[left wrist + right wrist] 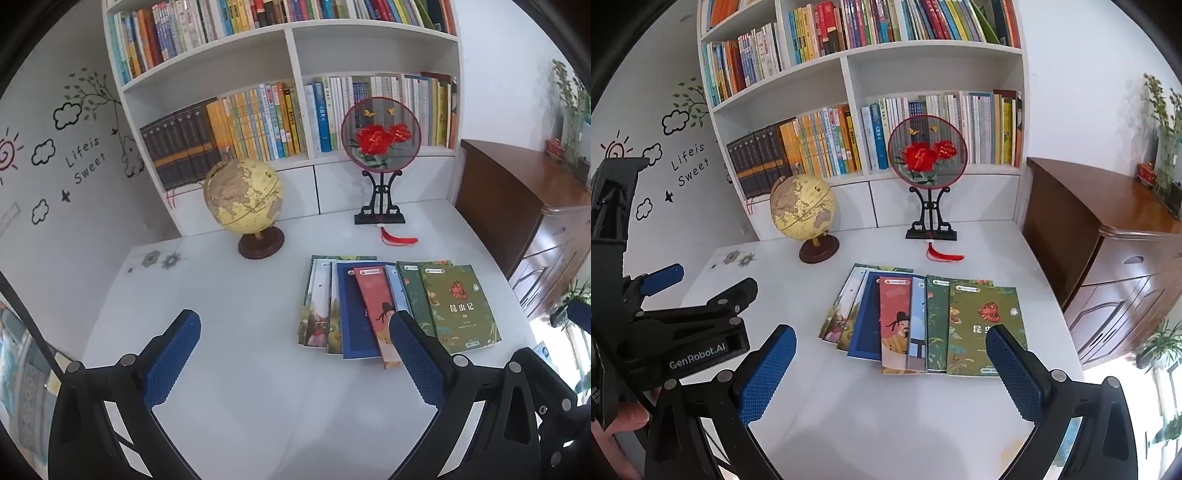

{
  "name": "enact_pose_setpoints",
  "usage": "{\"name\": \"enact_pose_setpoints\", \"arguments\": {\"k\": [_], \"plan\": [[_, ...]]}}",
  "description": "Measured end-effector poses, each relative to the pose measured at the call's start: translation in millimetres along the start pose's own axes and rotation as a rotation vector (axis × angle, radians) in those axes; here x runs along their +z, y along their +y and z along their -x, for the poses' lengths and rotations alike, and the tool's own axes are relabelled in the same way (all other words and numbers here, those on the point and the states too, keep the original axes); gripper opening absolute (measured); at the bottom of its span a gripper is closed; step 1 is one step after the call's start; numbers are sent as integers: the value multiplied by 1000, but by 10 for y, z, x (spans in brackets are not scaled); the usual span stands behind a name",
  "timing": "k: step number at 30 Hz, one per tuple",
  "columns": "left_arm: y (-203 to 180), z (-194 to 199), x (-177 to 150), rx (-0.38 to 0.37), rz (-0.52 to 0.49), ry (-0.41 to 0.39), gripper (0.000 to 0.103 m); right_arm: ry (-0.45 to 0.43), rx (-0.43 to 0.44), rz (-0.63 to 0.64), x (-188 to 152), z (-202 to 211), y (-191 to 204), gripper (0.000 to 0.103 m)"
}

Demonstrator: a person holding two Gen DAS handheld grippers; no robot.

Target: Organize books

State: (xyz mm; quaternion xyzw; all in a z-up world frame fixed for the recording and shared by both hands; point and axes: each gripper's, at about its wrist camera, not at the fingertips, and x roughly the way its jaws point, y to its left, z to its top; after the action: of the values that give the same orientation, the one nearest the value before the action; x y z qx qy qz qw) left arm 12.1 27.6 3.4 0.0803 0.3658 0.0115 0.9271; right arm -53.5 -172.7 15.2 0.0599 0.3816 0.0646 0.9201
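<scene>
Both wrist views are looking down onto a white desk (229,288) on which thin books (384,306) are lying fanned out and overlapping — right of centre in the left wrist view, at centre in the right wrist view. The green-covered book (982,325) is lying uppermost at the right end of the fan, with a red-covered book (895,321) near the middle.

The left gripper (295,356) is hovering above bare desk at the lower edge, its 2 blue-padded fingers (173,362) standing wide apart with nothing between them. The right gripper (892,373) is likewise spread wide and empty; its right pad is overlapping the green cover in the picture, though contact cannot be judged.

Only the right wrist view is showing the left gripper's black body from outside, at the lower left. A globe (243,203) and a round embroidered fan on a stand (380,138) are standing in front of the bookshelf (295,62) — visible in both views.
</scene>
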Motion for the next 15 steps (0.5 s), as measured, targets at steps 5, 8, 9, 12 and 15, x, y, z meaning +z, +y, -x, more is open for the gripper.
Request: {"name": "enact_pose_setpoints", "arguments": {"k": [5, 8, 9, 12, 15], "plan": [[66, -36, 7, -2, 12, -5, 102, 3, -3, 13, 22, -29, 50, 103], [97, -27, -4, -7, 24, -16, 102, -4, -17, 20, 18, -38, 77, 103], [100, -26, -6, -3, 24, -18, 102, -5, -26, 23, 11, -40, 76, 103], [122, -27, -12, -3, 27, -16, 102, -5, -49, 19, -12, -52, 49, 103], [132, -12, -21, -16, 28, -19, 102, -28, -59, 13, -25, -14, 7, 103]]}}
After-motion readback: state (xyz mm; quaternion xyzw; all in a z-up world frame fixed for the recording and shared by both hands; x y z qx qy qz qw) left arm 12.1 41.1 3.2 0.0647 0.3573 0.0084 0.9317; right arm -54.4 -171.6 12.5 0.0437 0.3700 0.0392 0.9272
